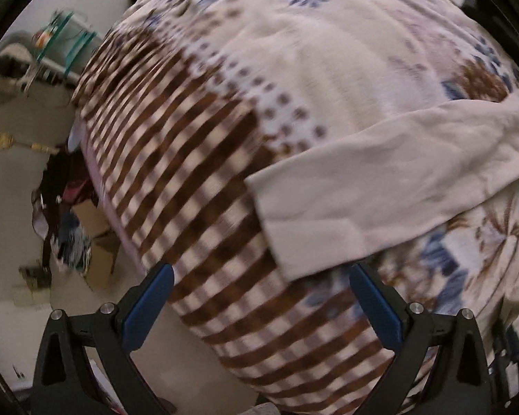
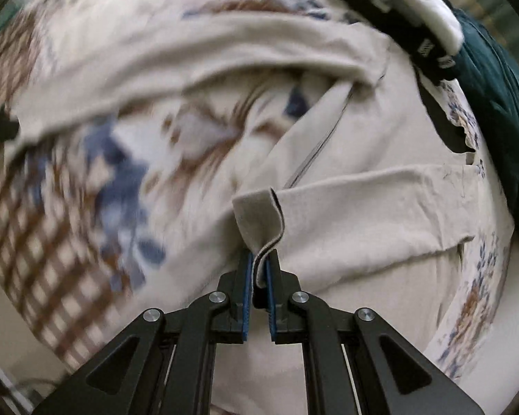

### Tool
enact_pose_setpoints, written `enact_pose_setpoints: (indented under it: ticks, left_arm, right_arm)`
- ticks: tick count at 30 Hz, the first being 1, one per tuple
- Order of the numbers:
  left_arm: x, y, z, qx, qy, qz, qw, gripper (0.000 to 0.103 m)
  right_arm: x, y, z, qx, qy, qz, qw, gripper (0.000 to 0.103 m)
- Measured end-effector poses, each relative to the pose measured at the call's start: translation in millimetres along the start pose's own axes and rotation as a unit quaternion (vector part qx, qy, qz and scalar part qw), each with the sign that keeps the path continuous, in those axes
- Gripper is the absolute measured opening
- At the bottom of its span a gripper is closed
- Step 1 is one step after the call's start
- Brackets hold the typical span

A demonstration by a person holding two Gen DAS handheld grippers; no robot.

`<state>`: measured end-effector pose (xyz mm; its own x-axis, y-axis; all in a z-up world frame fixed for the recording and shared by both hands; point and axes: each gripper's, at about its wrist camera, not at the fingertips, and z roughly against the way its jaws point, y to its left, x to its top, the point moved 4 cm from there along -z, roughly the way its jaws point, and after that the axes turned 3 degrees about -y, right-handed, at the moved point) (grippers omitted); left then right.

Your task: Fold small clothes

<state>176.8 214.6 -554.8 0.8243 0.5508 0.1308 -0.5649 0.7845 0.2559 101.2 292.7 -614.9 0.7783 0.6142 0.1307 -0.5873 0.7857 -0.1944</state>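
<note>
A beige garment (image 2: 363, 207) lies spread on a bed covered by a patterned blanket (image 2: 86, 207) with brown checks and blue flowers. My right gripper (image 2: 259, 259) points down at it and is shut on a folded edge of the beige garment, which stands up between the blue pads (image 2: 248, 287). In the left wrist view a long flat end of the beige garment (image 1: 380, 186) lies across the blanket (image 1: 190, 173). My left gripper (image 1: 261, 273) hangs above the blanket beside that end, open, with nothing between its fingers. Both views are blurred.
The bed's edge drops to a pale floor at the left, with a cardboard box (image 1: 97, 252), a heap of dark clothes (image 1: 62, 207) and a glass shelf (image 1: 65, 45). A dark green cloth (image 2: 494, 103) and a black object under white fleece (image 2: 398, 10) lie at the upper right.
</note>
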Motion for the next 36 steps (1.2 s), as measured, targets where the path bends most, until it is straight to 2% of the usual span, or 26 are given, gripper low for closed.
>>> enact_pose_setpoints:
  ticks: [3, 4, 6, 8, 11, 14, 15, 16, 17, 18, 19, 20, 21, 22, 25, 27, 28, 29, 31, 33, 35, 36]
  left_arm:
    - [-6, 11, -3, -0.013, 0.006, 0.022, 0.9997, 0.103]
    - [-8, 15, -3, -0.023, 0.01, 0.032, 0.9992, 0.103]
    - [-9, 20, -7, -0.051, 0.023, 0.062, 0.9965, 0.103]
    - [-9, 29, -19, -0.1, 0.048, 0.113, 0.9875, 0.103]
    - [-8, 35, -40, -0.166, 0.071, 0.185, 0.966, 0.103]
    - [0, 34, -63, -0.208, 0.085, 0.234, 0.9458, 0.101]
    - [4, 34, -68, -0.219, 0.085, 0.254, 0.9385, 0.094]
    - [9, 36, -73, -0.214, 0.084, 0.272, 0.9344, 0.093]
    - [14, 38, -76, -0.215, 0.08, 0.287, 0.9302, 0.086]
    - [20, 42, -76, -0.198, 0.068, 0.304, 0.9295, 0.058]
    - [27, 46, -75, -0.171, 0.055, 0.3, 0.9368, 0.041]
    - [36, 44, -69, -0.147, 0.037, 0.289, 0.9452, 0.02]
    - [46, 43, -63, -0.129, 0.012, 0.275, 0.9527, 0.004]
    - [57, 41, -52, -0.113, -0.017, 0.256, 0.96, 0.004]
    - [83, 27, -15, -0.093, -0.093, 0.198, 0.9712, 0.003]
    - [99, 8, 21, -0.094, -0.147, 0.143, 0.9742, 0.003]
    - [106, 0, 35, -0.098, -0.167, 0.122, 0.9735, 0.003]
    - [101, -14, 58, -0.102, -0.191, 0.095, 0.9716, 0.003]
    - [92, -55, 100, -0.132, -0.231, 0.027, 0.9637, 0.003]
    - [78, -103, 133, -0.169, -0.255, -0.049, 0.9509, 0.003]
    - [47, -163, 169, -0.214, -0.273, -0.139, 0.9276, 0.003]
    - [23, -200, 186, -0.243, -0.278, -0.196, 0.9083, 0.003]
  right_arm:
    - [-21, 2, -2, 0.009, 0.034, 0.029, 0.999, 0.011]
    - [-21, 3, 0, 0.031, 0.046, 0.03, 0.998, 0.013]
    - [-28, 1, 5, 0.088, 0.063, 0.022, 0.994, 0.048]
    - [-33, -19, 11, 0.111, 0.061, -0.006, 0.992, 0.054]
    - [-47, -59, 12, 0.119, 0.073, -0.081, 0.987, 0.054]
    - [-68, -94, 4, 0.078, 0.098, -0.137, 0.983, 0.054]
    - [-77, -104, 0, 0.058, 0.107, -0.15, 0.981, 0.054]
    - [-85, -114, -4, 0.04, 0.113, -0.162, 0.98, 0.054]
    - [-92, -122, -7, 0.024, 0.117, -0.172, 0.978, 0.054]
    - [-100, -131, -9, 0.008, 0.121, -0.184, 0.975, 0.054]
    - [-107, -138, -10, 0.0, 0.124, -0.198, 0.972, 0.054]
    - [-112, -144, -12, -0.002, 0.127, -0.211, 0.969, 0.054]
    - [-120, -149, -11, -0.003, 0.128, -0.223, 0.966, 0.054]
    - [-121, -155, -12, -0.007, 0.129, -0.23, 0.965, 0.054]
    - [-122, -173, -15, -0.015, 0.13, -0.241, 0.962, 0.054]
    - [-132, -179, -12, -0.012, 0.128, -0.25, 0.96, 0.054]
    - [-122, -185, -15, -0.009, 0.129, -0.256, 0.958, 0.054]
    - [-121, -186, -19, -0.005, 0.132, -0.267, 0.955, 0.054]
    - [-117, -199, -29, 0.009, 0.141, -0.294, 0.945, 0.054]
    - [-130, -206, -28, 0.019, 0.149, -0.32, 0.936, 0.054]
    - [-147, -218, -30, 0.021, 0.155, -0.34, 0.927, 0.054]
    - [-157, -225, -29, 0.021, 0.16, -0.353, 0.922, 0.054]
